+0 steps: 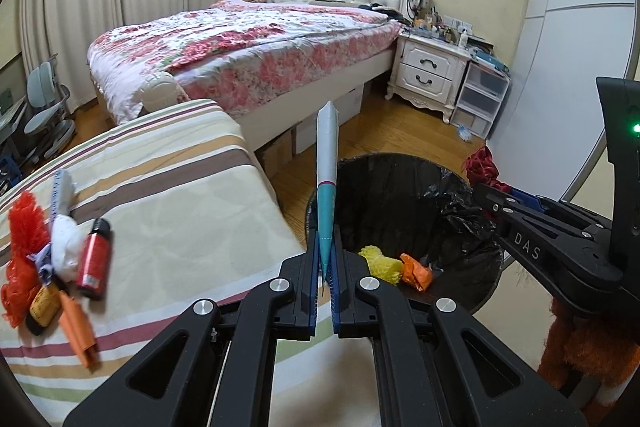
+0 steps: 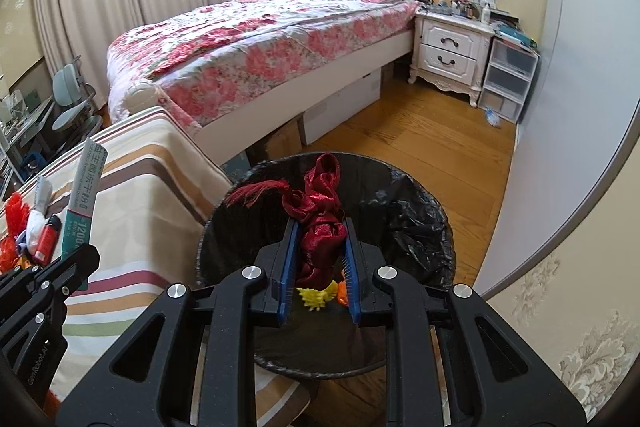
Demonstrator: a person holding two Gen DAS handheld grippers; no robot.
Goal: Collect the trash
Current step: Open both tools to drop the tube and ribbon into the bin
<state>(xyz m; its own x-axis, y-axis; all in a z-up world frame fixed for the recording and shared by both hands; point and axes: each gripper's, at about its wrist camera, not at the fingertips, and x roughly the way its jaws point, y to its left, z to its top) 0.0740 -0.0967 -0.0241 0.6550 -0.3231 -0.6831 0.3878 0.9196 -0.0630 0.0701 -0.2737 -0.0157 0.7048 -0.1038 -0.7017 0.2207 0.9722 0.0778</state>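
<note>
My right jaws (image 2: pixel 316 267) are clenched on a bunch of red ribbon (image 2: pixel 320 223), and it hangs directly over the open mouth of the bin (image 2: pixel 420 227), so that hand is the nearer to a drop. My left jaws (image 1: pixel 325 279) are clamped on a flat packet (image 1: pixel 327 187), seen edge-on, its long axis standing up toward twelve o'clock. The bin's rim lies just beyond those jaws, toward one o'clock, not yet under them. More trash (image 1: pixel 52 255) sits on the striped bedding (image 1: pixel 180 207) at nine o'clock.
</note>
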